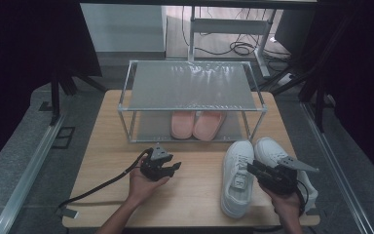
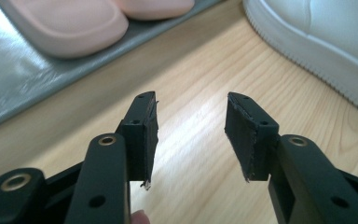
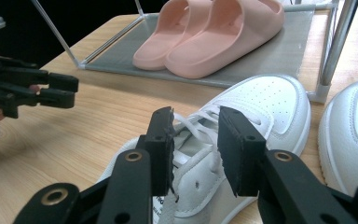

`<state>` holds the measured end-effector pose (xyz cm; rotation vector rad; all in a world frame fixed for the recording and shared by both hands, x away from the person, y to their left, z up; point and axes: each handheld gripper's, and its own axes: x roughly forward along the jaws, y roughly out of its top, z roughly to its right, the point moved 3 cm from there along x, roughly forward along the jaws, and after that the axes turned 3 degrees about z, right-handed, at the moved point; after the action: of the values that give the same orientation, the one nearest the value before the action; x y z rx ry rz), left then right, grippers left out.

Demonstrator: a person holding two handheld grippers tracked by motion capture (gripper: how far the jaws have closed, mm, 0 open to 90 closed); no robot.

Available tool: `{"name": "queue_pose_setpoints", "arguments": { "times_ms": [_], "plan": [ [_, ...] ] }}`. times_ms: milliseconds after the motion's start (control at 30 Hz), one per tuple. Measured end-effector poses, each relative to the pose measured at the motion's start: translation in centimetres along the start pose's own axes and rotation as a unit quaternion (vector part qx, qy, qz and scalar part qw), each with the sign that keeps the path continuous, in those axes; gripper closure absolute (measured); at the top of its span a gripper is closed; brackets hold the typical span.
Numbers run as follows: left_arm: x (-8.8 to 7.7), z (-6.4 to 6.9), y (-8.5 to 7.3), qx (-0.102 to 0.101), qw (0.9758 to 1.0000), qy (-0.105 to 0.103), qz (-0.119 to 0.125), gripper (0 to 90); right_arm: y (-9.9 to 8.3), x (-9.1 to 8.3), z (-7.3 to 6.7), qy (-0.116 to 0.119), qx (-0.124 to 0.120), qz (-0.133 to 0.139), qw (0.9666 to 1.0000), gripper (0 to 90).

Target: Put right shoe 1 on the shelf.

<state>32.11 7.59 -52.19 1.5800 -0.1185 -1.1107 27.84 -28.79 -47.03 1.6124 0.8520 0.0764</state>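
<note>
Here the person's right gripper (image 1: 251, 168) hangs over the near white sneaker (image 1: 237, 176), the left one of a pair lying on the right side of the wooden table (image 1: 107, 146). In the right gripper view its two black jaws straddle the air above the laces and the shoe's opening; the pads (image 3: 165, 140) are parted and press on nothing, so the sneaker is not grasped, though whether a pad brushes a lace cannot be told. The second white sneaker (image 1: 280, 156) lies just beside the first, toe pointing toward the rack, partly hidden in the high view by the right gripper and the hand behind it. The left gripper (image 1: 175, 167) sits over bare wood at the middle of the table, well apart from the sneakers, its jaws turned toward them. In the left gripper view its jaws stand wide and released, with only table grain between the pads (image 2: 242, 135); a sneaker's ribbed sole edge shows at the upper right of that view. Behind both grippers stands a two-tier metal shoe rack (image 1: 190, 85) at the far side of the table. A pair of pink slides (image 1: 196, 124) rests side by side on its lower shelf, toes toward the person; the upper shelf carries a grey mesh panel.
</note>
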Motion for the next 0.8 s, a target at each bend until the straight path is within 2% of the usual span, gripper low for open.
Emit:
{"name": "queue_pose_setpoints", "arguments": {
  "times_ms": [200, 433, 500, 567, 800],
  "plan": [
    [-1.3, -0.5, -1.4, -0.009, 0.9999, 0.007, 0.003, 53.2, -0.1, 0.1, -0.1, 0.0, -0.003, 0.001, 1.0, 65.4],
    [-1.9, -1.2, -2.8, -0.018, 0.9997, 0.014, -0.006, 52.3, -0.4, 0.0, -0.1, -0.001, -0.004, -0.003, 1.0, 65.5],
    [-2.1, -1.2, -3.0, -0.011, 0.9996, 0.022, -0.009, 51.7, -0.5, 0.0, -0.1, -0.001, -0.003, -0.002, 1.0, 65.5],
    [-2.4, -1.2, -3.2, -0.018, 0.9997, 0.017, -0.005, 51.7, -0.6, -0.1, 0.0, -0.001, -0.003, -0.002, 1.0, 65.5],
    [-3.1, -1.9, -3.4, -0.028, 0.9993, 0.024, 0.002, 51.6, -0.9, -0.4, 0.2, -0.004, -0.001, -0.001, 1.0, 65.4]
  ]
}}
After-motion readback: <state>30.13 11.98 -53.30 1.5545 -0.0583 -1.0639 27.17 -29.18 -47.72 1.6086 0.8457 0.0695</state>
